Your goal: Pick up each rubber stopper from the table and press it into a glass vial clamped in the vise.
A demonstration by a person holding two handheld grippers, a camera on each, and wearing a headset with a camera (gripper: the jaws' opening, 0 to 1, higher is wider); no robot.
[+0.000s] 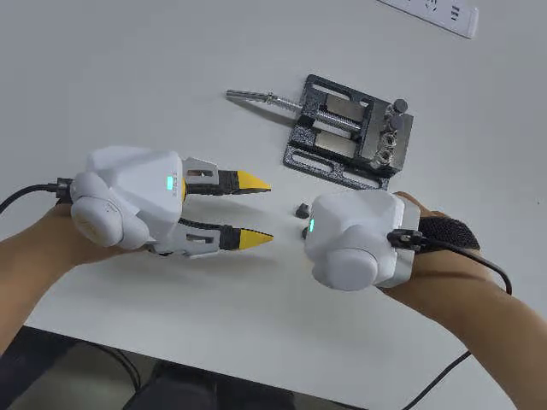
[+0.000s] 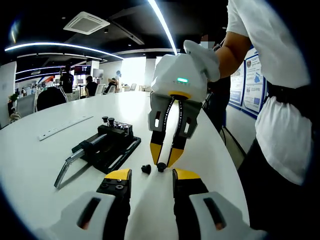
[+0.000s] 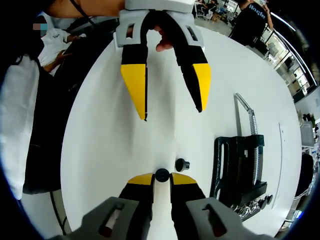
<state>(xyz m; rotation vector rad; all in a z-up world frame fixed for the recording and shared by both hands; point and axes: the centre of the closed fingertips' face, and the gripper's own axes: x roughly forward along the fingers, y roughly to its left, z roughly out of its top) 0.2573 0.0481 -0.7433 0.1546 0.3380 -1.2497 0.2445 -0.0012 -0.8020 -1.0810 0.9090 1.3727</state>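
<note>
the rubber stopper (image 3: 161, 175), judged light and squashy, is pinched by its sides in the tips of the right tool (image 3: 162, 179); the left tool (image 1: 267, 212) is spread apart.

The table (image 1: 128, 77) is plain white. The left gripper (image 1: 267, 211) and right gripper (image 2: 165, 156) each have a white shell, black jaws, yellow tips and a small green light. The stopper (image 3: 161, 174) and second stopper (image 3: 182, 164) are black. The vise (image 1: 342, 141) is black with silver-grey metal blocks and handle
</note>
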